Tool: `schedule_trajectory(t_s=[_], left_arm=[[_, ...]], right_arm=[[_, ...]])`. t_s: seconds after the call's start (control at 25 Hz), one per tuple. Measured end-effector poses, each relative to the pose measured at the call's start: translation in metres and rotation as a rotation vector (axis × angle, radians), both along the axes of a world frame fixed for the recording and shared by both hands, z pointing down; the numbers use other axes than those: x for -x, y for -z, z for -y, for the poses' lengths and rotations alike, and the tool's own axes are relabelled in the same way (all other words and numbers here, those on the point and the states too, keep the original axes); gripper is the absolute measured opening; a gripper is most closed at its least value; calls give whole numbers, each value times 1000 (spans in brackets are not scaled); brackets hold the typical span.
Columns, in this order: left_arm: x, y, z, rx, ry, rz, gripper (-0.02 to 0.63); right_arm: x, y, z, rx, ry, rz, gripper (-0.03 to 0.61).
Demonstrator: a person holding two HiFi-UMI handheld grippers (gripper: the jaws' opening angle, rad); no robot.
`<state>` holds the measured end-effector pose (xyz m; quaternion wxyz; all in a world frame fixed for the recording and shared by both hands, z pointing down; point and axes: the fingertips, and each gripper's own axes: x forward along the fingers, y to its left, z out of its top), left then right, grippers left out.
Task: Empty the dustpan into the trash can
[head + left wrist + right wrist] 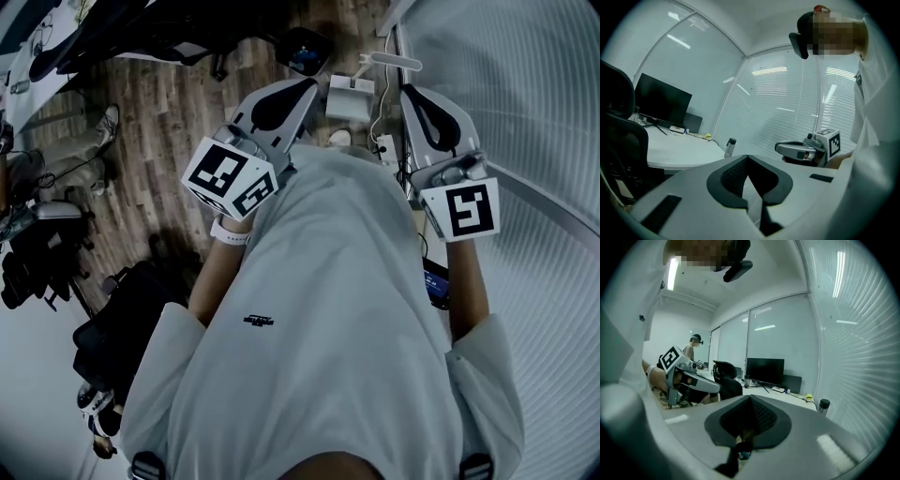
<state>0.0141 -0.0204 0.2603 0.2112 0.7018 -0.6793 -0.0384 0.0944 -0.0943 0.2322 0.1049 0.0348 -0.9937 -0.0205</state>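
Head view: a white shirt (347,309) fills the middle. The left gripper (298,94) is held at the shirt's left edge and the right gripper (420,101) at its right edge, both pointing away from it over a wood floor (169,122). A white box-shaped thing (349,98) sits on the floor just past the shirt, between the two grippers. Whether it is the trash can cannot be told, and the dustpan cannot be made out in any view. Left gripper view: the jaws are pressed together with nothing between them. The shirt runs along the right margin; well away from it stands a pale desk (679,152) bearing a dark monitor (661,101) and a bottle (730,146). Right gripper view: the jaws are likewise together and bare. The shirt is at the left margin, the left gripper just beside it, and a second person (693,348) stands far beyond.
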Motion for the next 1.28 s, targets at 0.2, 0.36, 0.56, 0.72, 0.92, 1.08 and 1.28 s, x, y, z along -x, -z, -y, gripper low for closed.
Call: schedule_trajectory(t_s=[0.2, 0.36, 0.56, 0.72, 0.92, 1.08, 1.28], left_arm=[[4, -3, -4, 8, 7, -12, 8], [5, -3, -9, 15, 8, -18, 8], [4, -2, -9, 26, -4, -17, 8], [2, -1, -4, 22, -9, -24, 8], [0, 3, 4, 8, -11, -25, 8], [3, 4, 6, 6, -12, -26, 8], [-1, 4, 6, 10, -19, -30, 8]], right_arm=[[8, -2, -10, -22, 53, -38, 12], [11, -16, -9, 22, 52, -71, 12], [12, -17, -6, 11, 28, -68, 12], [10, -16, -2, 30, 0, -57, 12], [6, -19, 2, 55, -28, -57, 12], [6, -21, 1, 62, -34, -60, 11], [3, -18, 0, 67, -38, -56, 12]])
